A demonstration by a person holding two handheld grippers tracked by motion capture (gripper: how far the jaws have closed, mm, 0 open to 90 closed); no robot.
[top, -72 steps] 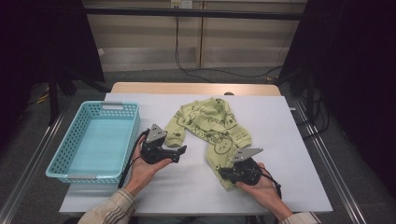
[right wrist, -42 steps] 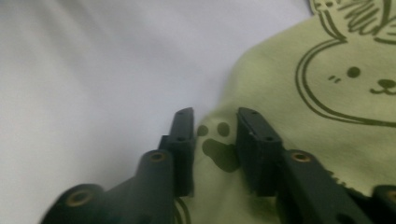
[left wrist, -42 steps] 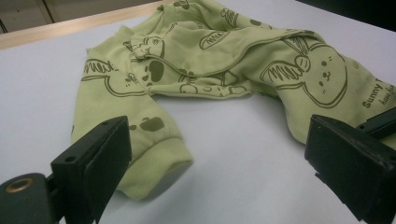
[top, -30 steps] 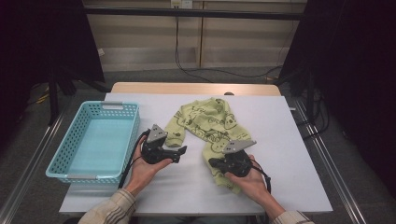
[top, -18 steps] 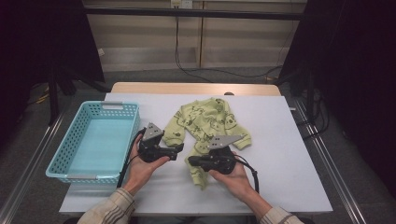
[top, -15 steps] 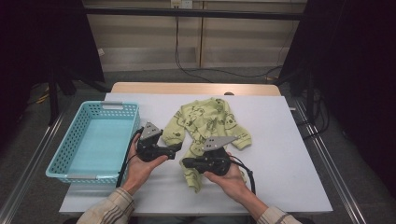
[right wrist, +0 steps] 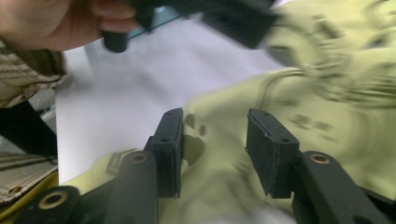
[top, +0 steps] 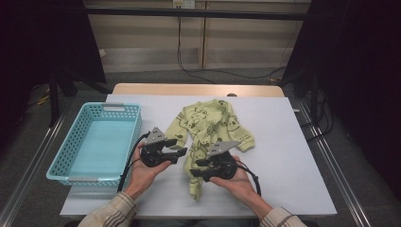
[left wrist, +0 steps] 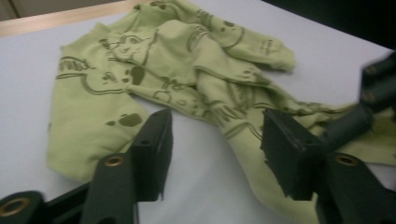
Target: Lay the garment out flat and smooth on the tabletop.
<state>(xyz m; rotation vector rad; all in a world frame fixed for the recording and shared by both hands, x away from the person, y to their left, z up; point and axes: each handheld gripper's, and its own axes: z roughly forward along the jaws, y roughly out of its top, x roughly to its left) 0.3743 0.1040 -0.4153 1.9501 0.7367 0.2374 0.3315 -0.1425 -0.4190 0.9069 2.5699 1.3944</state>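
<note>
Since a second ago the right gripper (top: 201, 169) has moved left, toward the light blue plastic basket (top: 61, 163), dragging the lower end of the pale green printed baby garment (top: 208, 125) with it. Its jaws have just been opening; they stand half spread with the cloth between them. The left gripper (top: 182, 147), just right of the basket, has just been closing and is half spread over bare table beside the garment. The basket holds nothing.

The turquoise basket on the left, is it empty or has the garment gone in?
Empty. The turquoise basket shows only its bare floor, and the yellow-green printed garment lies crumpled on the white table beside it.
</note>
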